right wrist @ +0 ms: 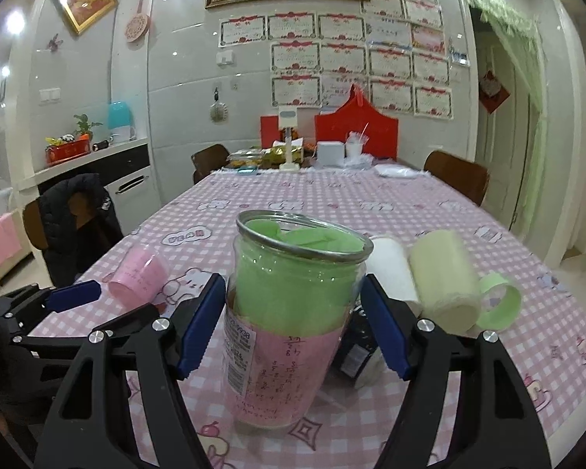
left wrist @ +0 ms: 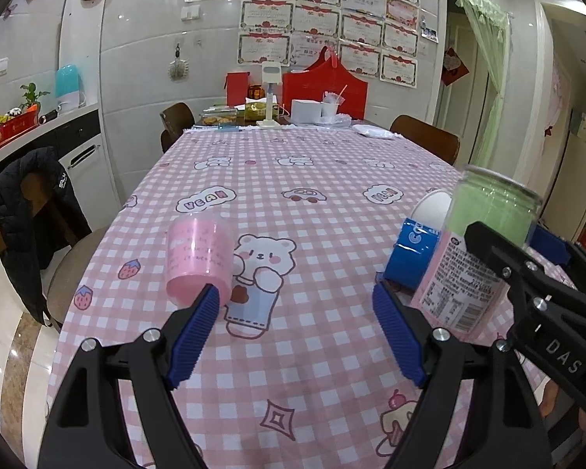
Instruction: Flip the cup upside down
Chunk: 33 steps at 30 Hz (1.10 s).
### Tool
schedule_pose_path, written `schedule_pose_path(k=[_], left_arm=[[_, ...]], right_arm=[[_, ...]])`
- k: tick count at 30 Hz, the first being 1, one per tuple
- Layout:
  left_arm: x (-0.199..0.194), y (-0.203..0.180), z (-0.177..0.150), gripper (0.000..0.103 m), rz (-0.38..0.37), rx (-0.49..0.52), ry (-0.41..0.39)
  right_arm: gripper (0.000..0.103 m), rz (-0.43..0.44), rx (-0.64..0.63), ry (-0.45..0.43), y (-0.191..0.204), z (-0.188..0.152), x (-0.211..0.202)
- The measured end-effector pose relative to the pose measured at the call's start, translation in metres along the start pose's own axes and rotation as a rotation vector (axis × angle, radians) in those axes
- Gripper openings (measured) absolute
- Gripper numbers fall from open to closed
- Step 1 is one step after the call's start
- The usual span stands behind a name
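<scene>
A clear cup (right wrist: pixel 289 312) lined with green and pink paper stands tilted, mouth up, between the blue pads of my right gripper (right wrist: pixel 293 324), which is closed on it. The same cup shows in the left wrist view (left wrist: pixel 476 258) with the right gripper's black finger across it. My left gripper (left wrist: pixel 297 332) is open and empty above the tablecloth. A pink cup (left wrist: pixel 199 262) lies just beyond its left fingertip (left wrist: pixel 199 324); it also shows in the right wrist view (right wrist: pixel 138 275).
A blue-and-white cup (left wrist: pixel 414 250), a white cup (right wrist: pixel 390 273), a pale yellow cup (right wrist: pixel 445 281) and a green ring (right wrist: pixel 500 305) lie on the pink checked tablecloth (left wrist: pixel 293 179). Boxes and dishes (left wrist: pixel 308 111) crowd the far end. Chairs stand around.
</scene>
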State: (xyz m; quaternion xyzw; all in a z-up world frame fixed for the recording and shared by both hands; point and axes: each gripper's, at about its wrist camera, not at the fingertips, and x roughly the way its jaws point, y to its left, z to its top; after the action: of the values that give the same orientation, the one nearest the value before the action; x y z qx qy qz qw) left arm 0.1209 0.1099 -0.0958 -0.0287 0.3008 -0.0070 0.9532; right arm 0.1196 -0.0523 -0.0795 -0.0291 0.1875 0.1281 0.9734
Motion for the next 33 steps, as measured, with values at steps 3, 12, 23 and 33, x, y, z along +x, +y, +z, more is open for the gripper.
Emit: schedule_pose_path(k=[3,12,23,33], left_arm=[[0.002,-0.003,-0.001,0.079,0.003,0.015,0.006],[-0.002,-0.007,-0.007,0.079,-0.006,0.027,0.011],[-0.015,-0.012,-0.013,0.079,-0.022,0.027,0.004],[-0.038,-0.025,-0.013,0.079,-0.042,0.038,-0.028]], right_arm=[[0.067,-0.015,-0.013,-0.008,-0.002,-0.004,-0.001],[0.066,0.003,-0.009,-0.003,-0.002,-0.01,-0.01],[0.066,0.043,0.01,0.001,-0.001,-0.009,-0.024],[0.069,0.073,0.035,-0.018,-0.008,-0.005,-0.046]])
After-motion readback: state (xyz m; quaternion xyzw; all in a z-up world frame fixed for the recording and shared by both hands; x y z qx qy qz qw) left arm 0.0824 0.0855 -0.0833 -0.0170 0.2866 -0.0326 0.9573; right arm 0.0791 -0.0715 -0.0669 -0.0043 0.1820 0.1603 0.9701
